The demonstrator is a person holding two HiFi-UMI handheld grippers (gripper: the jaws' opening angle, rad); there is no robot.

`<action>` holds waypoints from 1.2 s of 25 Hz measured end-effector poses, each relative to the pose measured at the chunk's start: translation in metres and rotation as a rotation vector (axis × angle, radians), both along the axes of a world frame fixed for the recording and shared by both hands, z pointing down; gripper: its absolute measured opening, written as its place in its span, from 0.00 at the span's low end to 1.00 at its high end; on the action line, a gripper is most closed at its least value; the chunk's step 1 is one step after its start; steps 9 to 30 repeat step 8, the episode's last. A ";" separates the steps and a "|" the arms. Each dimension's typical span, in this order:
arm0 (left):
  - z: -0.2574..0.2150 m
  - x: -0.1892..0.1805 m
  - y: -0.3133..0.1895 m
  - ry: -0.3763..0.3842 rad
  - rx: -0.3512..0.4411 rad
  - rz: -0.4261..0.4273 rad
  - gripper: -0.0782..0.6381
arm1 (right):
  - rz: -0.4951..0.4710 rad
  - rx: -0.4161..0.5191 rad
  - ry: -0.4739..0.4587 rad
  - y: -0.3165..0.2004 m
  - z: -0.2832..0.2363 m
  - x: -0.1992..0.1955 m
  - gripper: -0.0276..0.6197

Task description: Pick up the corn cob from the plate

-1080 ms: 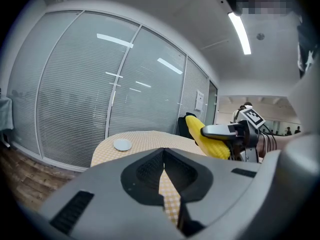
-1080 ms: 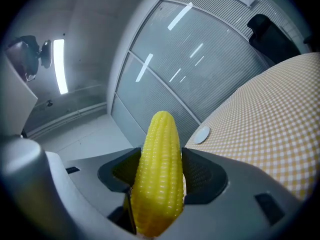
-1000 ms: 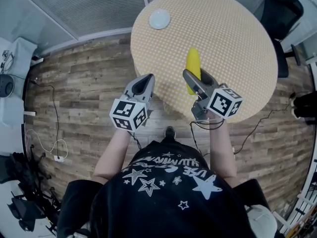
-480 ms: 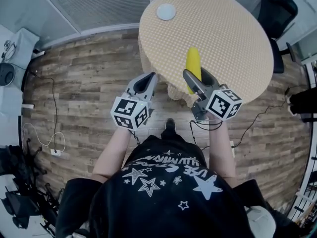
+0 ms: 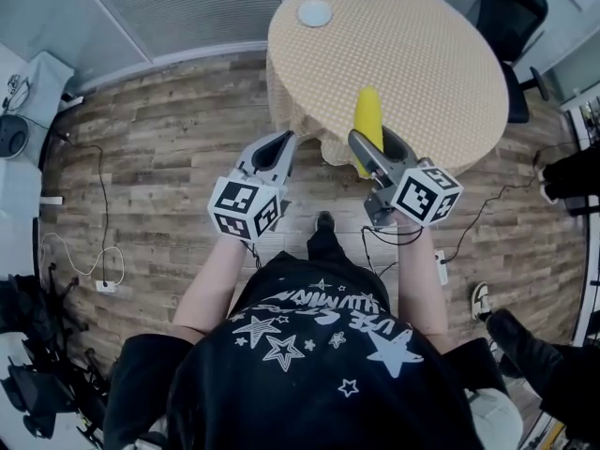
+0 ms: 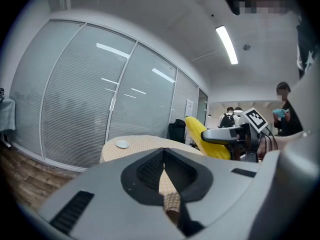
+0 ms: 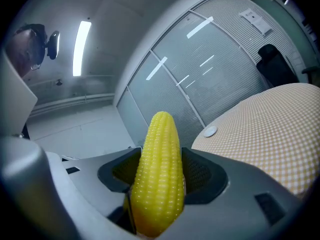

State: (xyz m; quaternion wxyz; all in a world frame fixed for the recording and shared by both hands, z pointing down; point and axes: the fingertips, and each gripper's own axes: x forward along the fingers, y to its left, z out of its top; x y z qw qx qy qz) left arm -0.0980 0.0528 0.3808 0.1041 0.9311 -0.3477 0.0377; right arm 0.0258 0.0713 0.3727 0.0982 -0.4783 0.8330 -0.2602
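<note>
The right gripper point(image 5: 377, 146) is clamped on the corn cob point(image 7: 159, 176). Its two grey, ridged jaw pads press the cob's lower half from either side, and the tapered tip stands up past the jaws. The cob is bright yellow, with neat rows of small rounded kernels and a smooth, glossy look. In the head view it is held in the air over the near edge of the table point(image 5: 431, 54), well apart from the plate point(image 5: 315, 12).

The left gripper point(image 6: 165, 176) is empty. Its grey jaws are drawn together, leaving only a thin wedge-shaped slit between the dark ridged pads. It hangs beside the right gripper, over the floor point(image 5: 159, 157). Each gripper carries a cube with black-and-white square markers.

The table is round and covered with a tan, finely checked cloth that drapes over the edge. The plate is small, round and white, and lies bare near the far rim. The floor is of weathered wood planks. A black office chair point(image 5: 511, 12) stands past the table.
</note>
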 end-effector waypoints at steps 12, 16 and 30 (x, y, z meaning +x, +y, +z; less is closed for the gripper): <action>-0.002 -0.019 0.036 0.001 0.014 0.019 0.12 | 0.012 -0.001 0.006 0.041 0.003 -0.022 0.45; -0.002 -0.019 0.036 0.001 0.014 0.019 0.12 | 0.012 -0.001 0.006 0.041 0.003 -0.022 0.45; -0.002 -0.019 0.036 0.001 0.014 0.019 0.12 | 0.012 -0.001 0.006 0.041 0.003 -0.022 0.45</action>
